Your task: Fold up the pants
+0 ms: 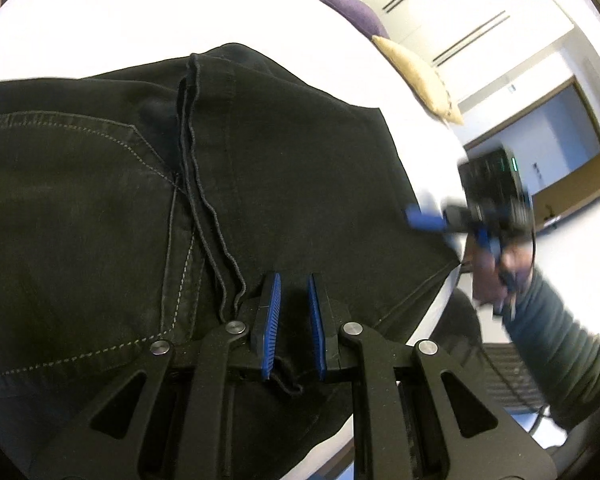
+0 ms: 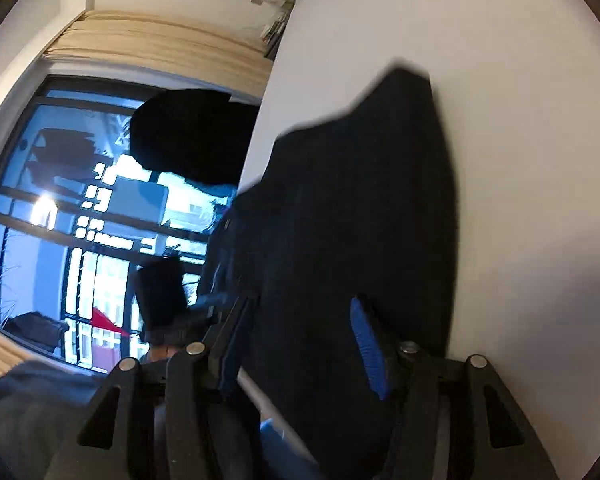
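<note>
You are working on a white tabletop (image 1: 100, 20) with a rounded outline. The black pants (image 1: 260, 160) lie directly on it, spread flat, with one part overhanging the near edge. A purple cushion (image 1: 352, 8) and a beige cushion (image 1: 416, 76) sit at the far edge.

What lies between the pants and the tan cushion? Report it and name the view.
Nothing but bare white surface lies between the pants and the tan cushion, as the left wrist view shows.
</note>
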A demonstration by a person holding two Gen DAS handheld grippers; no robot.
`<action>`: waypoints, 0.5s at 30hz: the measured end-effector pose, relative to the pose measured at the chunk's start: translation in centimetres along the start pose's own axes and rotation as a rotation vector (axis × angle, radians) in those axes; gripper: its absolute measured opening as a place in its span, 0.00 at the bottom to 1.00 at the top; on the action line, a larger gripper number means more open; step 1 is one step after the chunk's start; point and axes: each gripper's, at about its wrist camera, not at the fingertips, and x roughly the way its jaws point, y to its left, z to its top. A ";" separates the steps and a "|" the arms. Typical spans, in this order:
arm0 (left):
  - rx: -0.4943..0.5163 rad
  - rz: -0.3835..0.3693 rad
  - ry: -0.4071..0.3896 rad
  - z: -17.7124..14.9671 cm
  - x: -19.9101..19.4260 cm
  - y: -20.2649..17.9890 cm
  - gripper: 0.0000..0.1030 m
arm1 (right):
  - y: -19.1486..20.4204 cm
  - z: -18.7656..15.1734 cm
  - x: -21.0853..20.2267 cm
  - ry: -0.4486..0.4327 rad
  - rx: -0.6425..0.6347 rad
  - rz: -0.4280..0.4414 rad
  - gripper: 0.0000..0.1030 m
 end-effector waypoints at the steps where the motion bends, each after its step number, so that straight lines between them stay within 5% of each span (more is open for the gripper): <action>1: -0.002 0.004 -0.005 -0.4 -0.1 -0.2 0.14 | 0.4 -0.9 -0.1 -0.005 -0.001 0.003 0.53; 6: 0.008 0.087 -0.077 -1.6 -4.3 -1.3 0.14 | 4.7 -4.8 -1.2 -0.079 -0.059 0.026 0.61; 11: -0.086 0.104 -0.205 -5.5 -11.3 -0.3 0.14 | 8.2 -3.6 -0.8 -0.243 -0.104 0.151 0.63; 12: -0.104 0.110 -0.227 -6.3 -12.2 0.0 0.20 | 8.3 -3.1 -0.2 -0.256 -0.097 0.168 0.64; 14: -0.186 0.131 -0.291 -8.7 -15.8 2.2 0.45 | 8.1 -1.5 1.1 -0.264 -0.071 0.182 0.65; 15: -0.233 0.137 -0.329 -9.7 -17.0 3.1 0.77 | 8.2 -0.9 2.4 -0.255 -0.051 0.181 0.65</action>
